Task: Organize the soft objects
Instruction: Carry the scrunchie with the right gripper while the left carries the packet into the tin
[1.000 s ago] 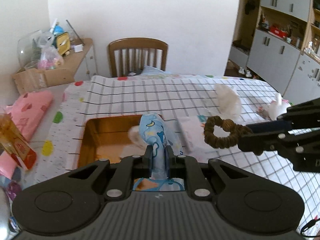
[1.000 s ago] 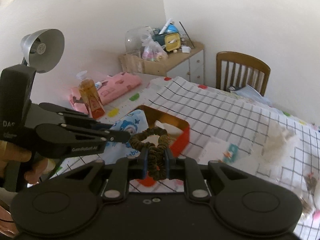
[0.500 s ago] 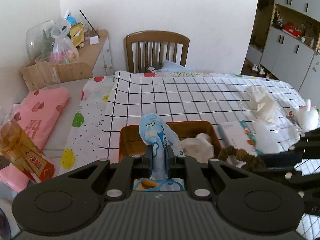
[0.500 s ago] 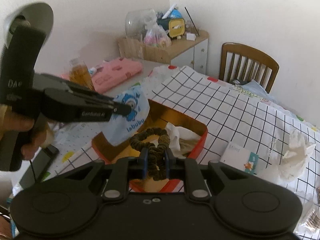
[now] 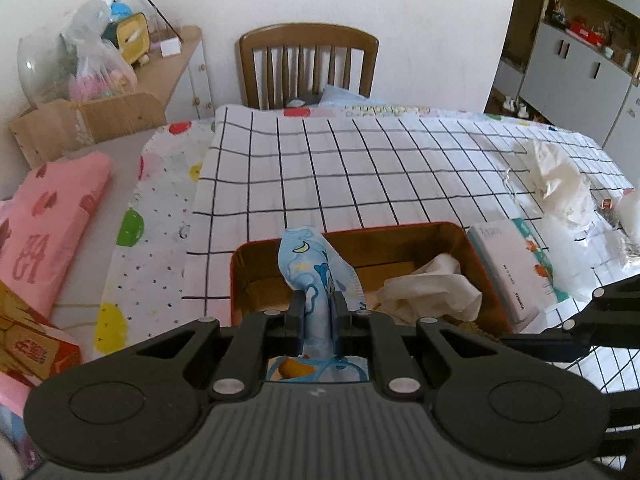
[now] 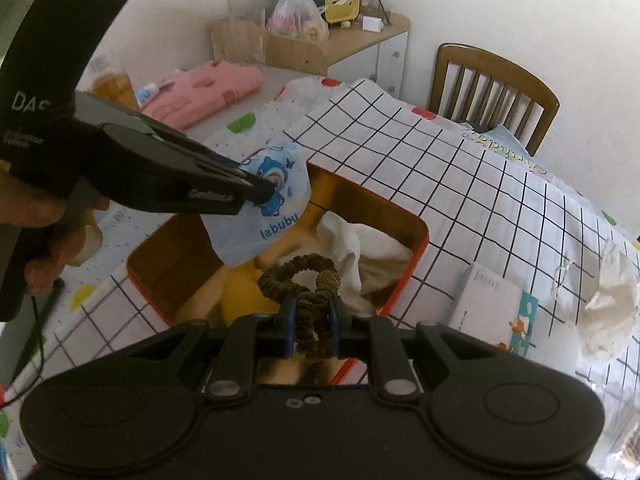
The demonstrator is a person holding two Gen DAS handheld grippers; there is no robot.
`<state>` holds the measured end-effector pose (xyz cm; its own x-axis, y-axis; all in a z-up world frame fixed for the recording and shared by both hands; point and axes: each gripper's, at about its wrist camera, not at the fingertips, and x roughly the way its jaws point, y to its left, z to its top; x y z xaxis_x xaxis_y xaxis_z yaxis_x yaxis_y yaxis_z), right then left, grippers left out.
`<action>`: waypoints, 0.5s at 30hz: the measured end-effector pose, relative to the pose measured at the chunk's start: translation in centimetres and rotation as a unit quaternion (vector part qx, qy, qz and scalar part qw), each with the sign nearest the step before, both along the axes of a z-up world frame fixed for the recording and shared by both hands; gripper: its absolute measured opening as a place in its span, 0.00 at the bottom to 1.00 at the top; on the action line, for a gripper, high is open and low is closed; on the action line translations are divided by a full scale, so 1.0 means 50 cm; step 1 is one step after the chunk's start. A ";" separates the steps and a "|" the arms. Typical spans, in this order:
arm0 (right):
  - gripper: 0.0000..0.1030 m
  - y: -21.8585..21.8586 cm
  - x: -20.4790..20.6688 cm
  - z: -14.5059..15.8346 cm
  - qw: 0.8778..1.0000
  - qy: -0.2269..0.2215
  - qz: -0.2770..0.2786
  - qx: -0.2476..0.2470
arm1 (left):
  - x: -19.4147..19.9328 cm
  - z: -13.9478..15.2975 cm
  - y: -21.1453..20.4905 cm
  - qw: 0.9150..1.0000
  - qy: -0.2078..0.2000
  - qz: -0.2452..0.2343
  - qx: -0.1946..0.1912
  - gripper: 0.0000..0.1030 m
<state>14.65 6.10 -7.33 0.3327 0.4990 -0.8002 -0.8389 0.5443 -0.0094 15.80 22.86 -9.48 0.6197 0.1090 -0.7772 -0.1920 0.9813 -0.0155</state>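
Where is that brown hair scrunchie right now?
The brown hair scrunchie is pinched in the right tool, low in the right wrist view, over the red tin, near the white cloth.

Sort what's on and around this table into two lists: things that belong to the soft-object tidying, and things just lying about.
In the job:
- blue cartoon-print face mask, in left gripper
- brown fabric scrunchie, in right gripper
- red-rimmed metal tin
- crumpled white cloth inside it

Lying about:
- wooden slat-back chair
- pink folded cloth
- white tissue pack

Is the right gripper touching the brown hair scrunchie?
Touching. In the right wrist view the right gripper pinches the scrunchie between both fingers.
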 end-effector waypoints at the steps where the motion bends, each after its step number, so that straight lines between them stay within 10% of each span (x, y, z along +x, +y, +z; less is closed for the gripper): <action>1: 0.15 0.005 0.001 -0.004 1.000 0.001 0.002 -0.003 | 0.003 -0.004 0.001 1.000 0.002 -0.001 -0.001 0.12; 15: 0.16 0.041 0.011 -0.049 0.999 0.017 0.005 -0.034 | 0.028 -0.048 -0.002 0.999 0.031 -0.019 -0.010 0.12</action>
<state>15.20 8.15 -9.76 0.3000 0.4468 -0.8428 -0.8446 0.5351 -0.0170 17.19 22.74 -11.88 0.5736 0.0704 -0.8161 -0.1557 0.9875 -0.0242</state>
